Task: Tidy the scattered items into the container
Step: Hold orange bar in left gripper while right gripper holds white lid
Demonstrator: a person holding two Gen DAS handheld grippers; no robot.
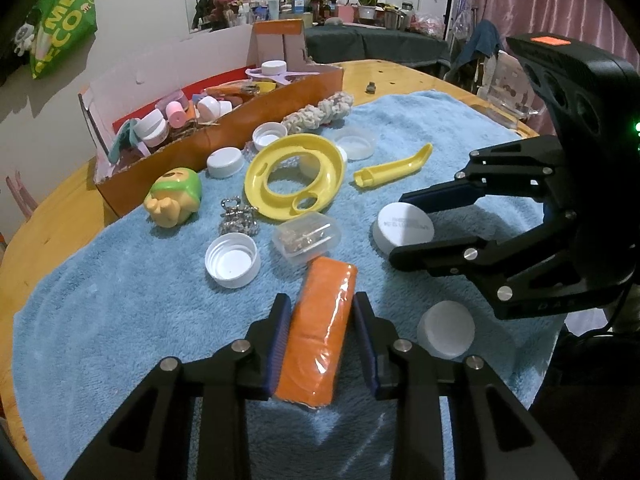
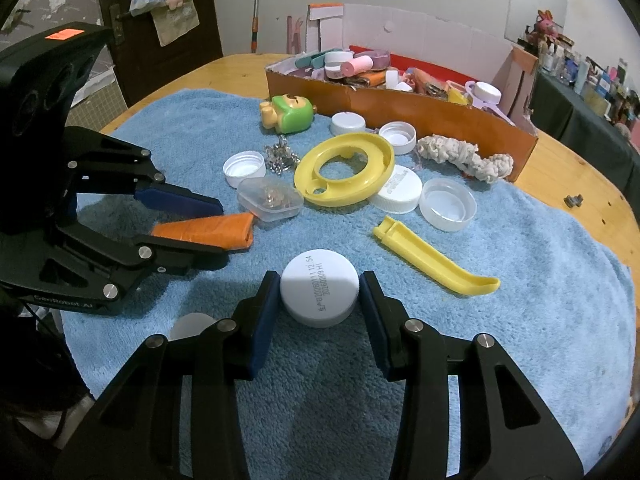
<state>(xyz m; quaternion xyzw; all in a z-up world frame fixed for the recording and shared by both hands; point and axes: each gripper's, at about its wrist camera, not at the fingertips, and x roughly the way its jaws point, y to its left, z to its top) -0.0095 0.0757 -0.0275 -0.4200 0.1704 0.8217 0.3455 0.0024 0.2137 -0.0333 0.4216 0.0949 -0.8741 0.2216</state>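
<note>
Orange wrapped pack on blue towel, L claw clenched on it; R claw straddles white cap, pads seemingly touching. Risk: slick wrap slips w/ lift, cap pops out before cardboard box.

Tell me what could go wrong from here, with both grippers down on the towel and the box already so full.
1. The left gripper is shut on the orange packet near one end; its long free end may sag or swing when lifted.
2. The right gripper straddles the white cap; whether its pads press is unclear, so the cap could slip.
3. The cardboard box is piled high, so added items might roll back onto the blue towel.
</note>
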